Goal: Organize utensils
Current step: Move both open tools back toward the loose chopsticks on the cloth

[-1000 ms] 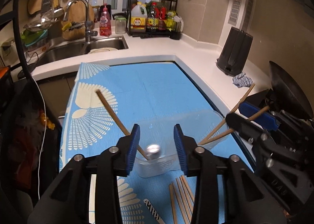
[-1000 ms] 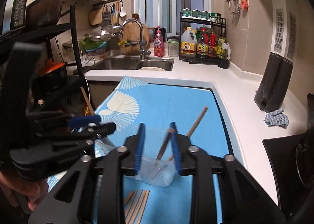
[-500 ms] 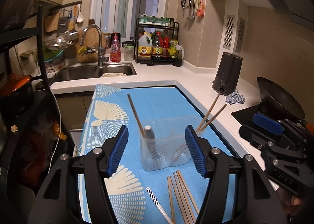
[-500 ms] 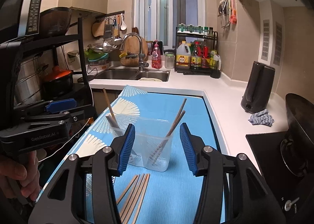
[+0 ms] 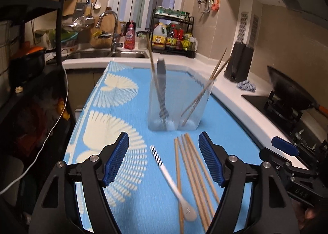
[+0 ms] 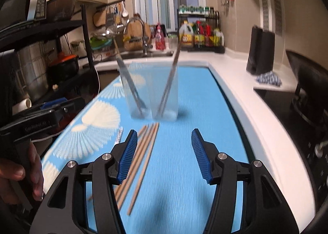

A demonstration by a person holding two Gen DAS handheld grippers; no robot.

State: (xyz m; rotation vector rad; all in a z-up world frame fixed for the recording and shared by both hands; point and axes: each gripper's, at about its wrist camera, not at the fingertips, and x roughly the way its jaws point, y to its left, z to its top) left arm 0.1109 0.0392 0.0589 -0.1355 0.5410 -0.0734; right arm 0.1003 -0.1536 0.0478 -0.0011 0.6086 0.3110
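My left gripper [image 5: 163,161] and right gripper [image 6: 162,155]: jaws just spread, released, nothing between; holder [image 5: 178,100] upright on surface; chopsticks [image 5: 194,170], spoon [image 5: 174,182] lying loose.

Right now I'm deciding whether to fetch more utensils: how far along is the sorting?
Partly done. The clear container already holds a spoon and one chopstick on one side and a pair of chopsticks on the other. Nothing is in hand: the left gripper and right gripper have just been opening, with nothing gripped. Left on the blue mat: the striped spoon and the loose chopsticks.
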